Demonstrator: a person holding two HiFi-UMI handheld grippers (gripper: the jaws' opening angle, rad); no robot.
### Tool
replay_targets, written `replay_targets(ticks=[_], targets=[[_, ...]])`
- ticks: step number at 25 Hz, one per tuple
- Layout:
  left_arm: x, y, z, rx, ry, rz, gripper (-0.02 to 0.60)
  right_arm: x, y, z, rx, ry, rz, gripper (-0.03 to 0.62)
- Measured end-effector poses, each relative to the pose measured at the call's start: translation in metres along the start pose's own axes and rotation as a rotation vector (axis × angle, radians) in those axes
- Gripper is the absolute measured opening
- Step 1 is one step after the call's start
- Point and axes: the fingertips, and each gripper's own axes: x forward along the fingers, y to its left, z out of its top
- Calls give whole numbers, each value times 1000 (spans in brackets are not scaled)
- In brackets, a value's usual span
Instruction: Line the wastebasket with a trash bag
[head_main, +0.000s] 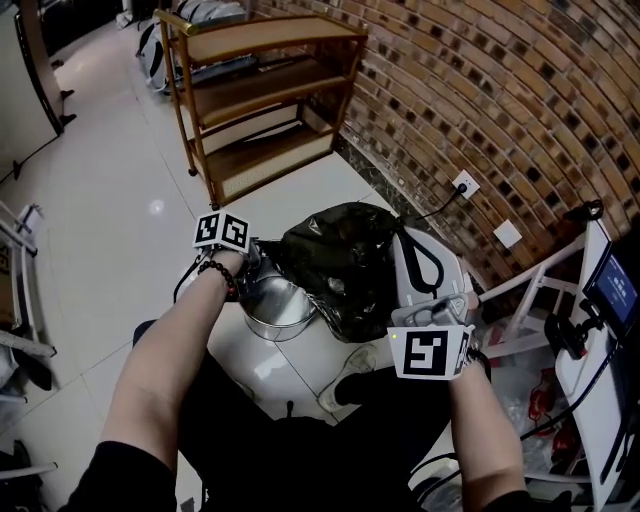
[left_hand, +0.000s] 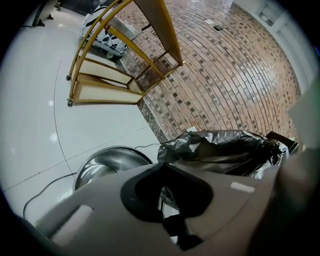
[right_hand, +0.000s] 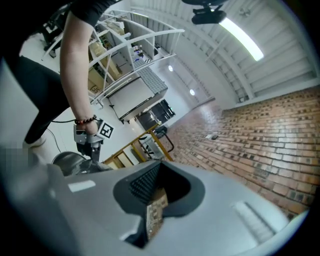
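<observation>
Black trash bag (head_main: 340, 262): bunched over the right side of the steel wastebasket (head_main: 272, 305), which stands on the white tile floor (head_main: 120, 250). My left gripper (left_hand: 165, 196) is at the bag's left edge by the basket rim, jaws closed. My right gripper (right_hand: 155, 201) is beside the bag's right, jaws closed. I cannot tell whether either pinches film. Behind stand a wooden shelf unit (head_main: 260, 100) and a brick wall (head_main: 480, 100).

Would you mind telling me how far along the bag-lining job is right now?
Done: the trash bag is opened out. In hand: the left gripper is shut on its left edge, the right gripper shut at its right edge. Left: the bag sits beside the wastebasket, not yet in it.
</observation>
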Motion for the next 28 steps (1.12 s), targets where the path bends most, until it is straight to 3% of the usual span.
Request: replay_targets(ticks=[14,20,28], targets=[[-135,-77,41,267,-254,12,2,24,9,0,279,-43,-15,2],[-161,-86,38,360,-294,86,2,27,25,-16,368,-10,-7,3],[-158,-77,11,427,-260,154,2,25,53,-35,391,33,12,3]])
